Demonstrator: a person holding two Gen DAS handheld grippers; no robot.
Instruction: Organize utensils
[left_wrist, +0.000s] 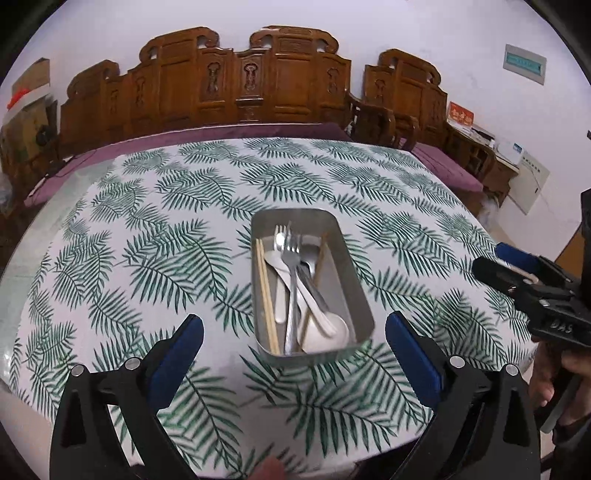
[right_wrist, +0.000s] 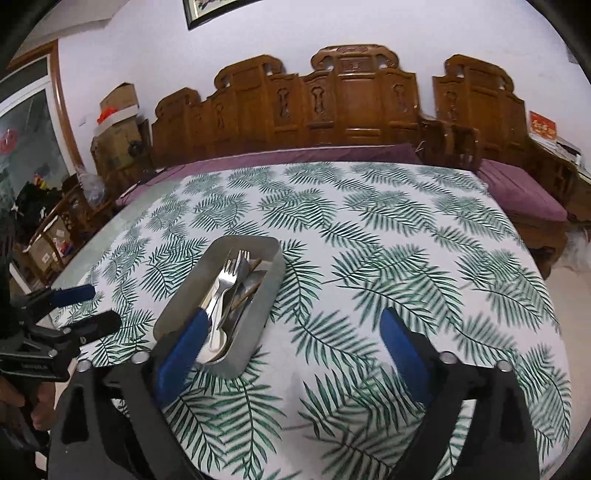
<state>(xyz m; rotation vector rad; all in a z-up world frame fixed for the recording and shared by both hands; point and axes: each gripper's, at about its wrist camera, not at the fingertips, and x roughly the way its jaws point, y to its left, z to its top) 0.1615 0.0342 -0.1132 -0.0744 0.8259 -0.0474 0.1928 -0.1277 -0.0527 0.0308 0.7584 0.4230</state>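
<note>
A rectangular metal tin stands on the leaf-print tablecloth. In it lie metal forks, white plastic spoons, a metal spoon and wooden chopsticks. My left gripper is open, its blue pads either side of the tin's near end and back from it, nothing between them. My right gripper is open too, over the cloth just right of the tin, its left finger in front of the tin's near corner. Each gripper shows at the edge of the other's view, the right gripper and the left gripper.
A carved wooden bench with purple cushions runs behind the table. Cardboard boxes are stacked at the left, a side table with papers at the right. A person's hand holds the left gripper.
</note>
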